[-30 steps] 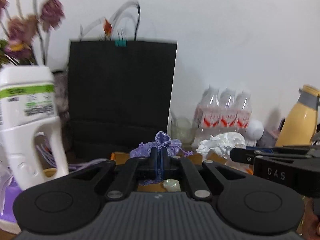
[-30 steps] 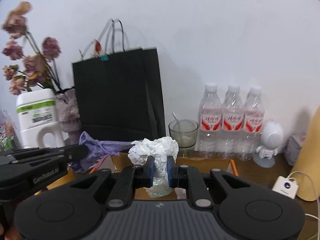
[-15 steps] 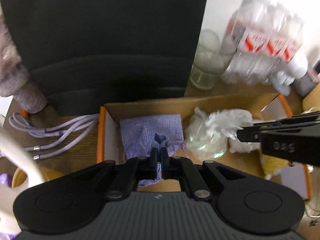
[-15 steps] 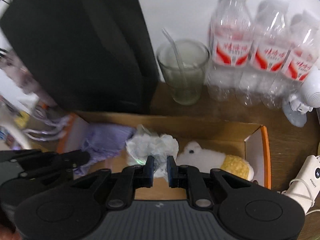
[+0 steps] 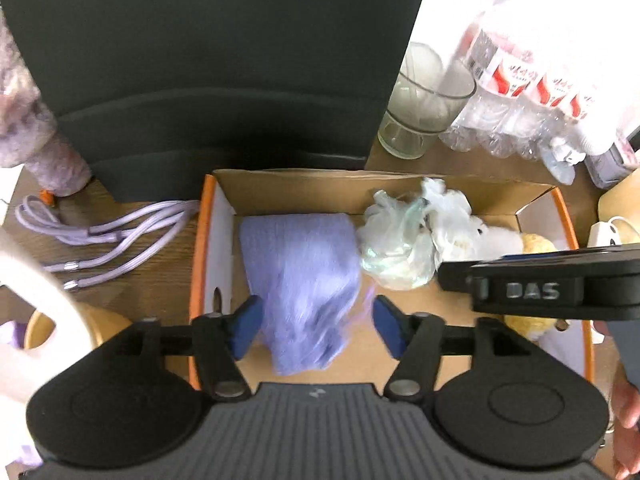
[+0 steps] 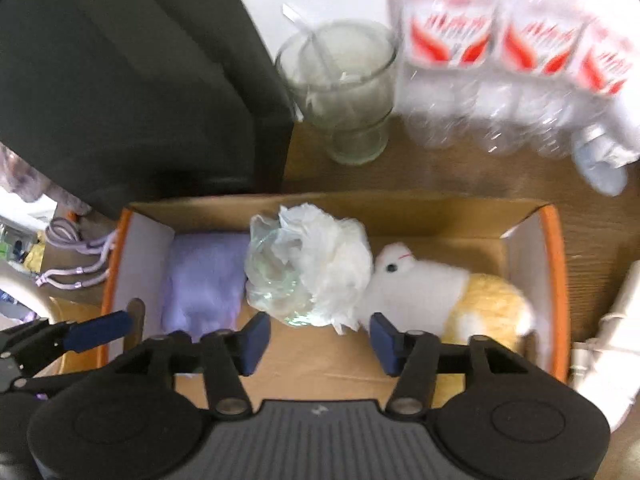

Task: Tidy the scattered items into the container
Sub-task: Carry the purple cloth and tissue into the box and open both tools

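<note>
Two items are being released into the cardboard box [image 5: 224, 216], which is being taken here as the container and as the landmark. The left gripper [image 5: 316, 326] is being held over the box's near left part with its jaws spread wide and nothing pinched; the lilac knitted pouch [image 5: 300, 276] is lying inside the box between and just beyond the blue pads [image 5: 246, 326], blurred, so contact cannot be judged. The right gripper [image 6: 318, 336] is likewise being held spread over the box's middle, with the crumpled plastic bag [image 6: 308, 272] resting inside, just beyond its fingertips. At the box's right end a white-and-yellow plush toy [image 6: 448, 292] is lying against the bag.

The step in hand is being judged as the drop-off of pouch and bag. Outside the box, to its left on the wooden table [image 5: 160, 280], a lilac charging cable [image 5: 104, 240] is lying loose, and it is being judged a likely remaining item. For the next move, both grippers would need to be lifted clear without snagging the soft items, and the left one carried leftward over the box wall to the cable. Behind the box, a black paper bag [image 5: 208, 60], a glass [image 6: 344, 92] and water bottles [image 6: 500, 52] are standing.
</note>
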A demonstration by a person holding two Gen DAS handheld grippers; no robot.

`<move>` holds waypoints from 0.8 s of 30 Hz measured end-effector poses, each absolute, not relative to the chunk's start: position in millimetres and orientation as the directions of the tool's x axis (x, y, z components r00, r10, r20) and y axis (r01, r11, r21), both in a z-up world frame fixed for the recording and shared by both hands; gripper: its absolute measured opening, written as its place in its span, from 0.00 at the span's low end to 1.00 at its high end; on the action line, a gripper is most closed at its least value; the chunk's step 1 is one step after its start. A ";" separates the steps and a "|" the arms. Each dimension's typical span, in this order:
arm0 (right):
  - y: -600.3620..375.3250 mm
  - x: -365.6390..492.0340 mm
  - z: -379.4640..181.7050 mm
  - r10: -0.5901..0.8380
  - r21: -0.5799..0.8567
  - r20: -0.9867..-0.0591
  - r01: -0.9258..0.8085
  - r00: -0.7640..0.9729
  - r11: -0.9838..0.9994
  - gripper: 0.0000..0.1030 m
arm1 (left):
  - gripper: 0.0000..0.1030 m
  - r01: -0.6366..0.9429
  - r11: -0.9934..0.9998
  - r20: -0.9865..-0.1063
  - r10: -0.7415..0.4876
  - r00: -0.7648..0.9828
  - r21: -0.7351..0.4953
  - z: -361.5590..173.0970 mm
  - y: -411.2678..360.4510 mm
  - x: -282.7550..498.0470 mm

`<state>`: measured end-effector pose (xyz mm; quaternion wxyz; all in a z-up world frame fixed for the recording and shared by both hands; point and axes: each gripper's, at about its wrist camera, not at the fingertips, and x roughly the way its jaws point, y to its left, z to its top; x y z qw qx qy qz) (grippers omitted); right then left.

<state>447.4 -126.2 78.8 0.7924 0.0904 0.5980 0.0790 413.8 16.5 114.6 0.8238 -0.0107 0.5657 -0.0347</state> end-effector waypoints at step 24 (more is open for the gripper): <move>-177.4 314.8 185.5 0.096 0.108 -0.878 0.000 0.469 0.994 0.69 | 0.95 0.012 1.000 -0.806 -0.027 0.592 -0.025 210.1 -13.6 308.9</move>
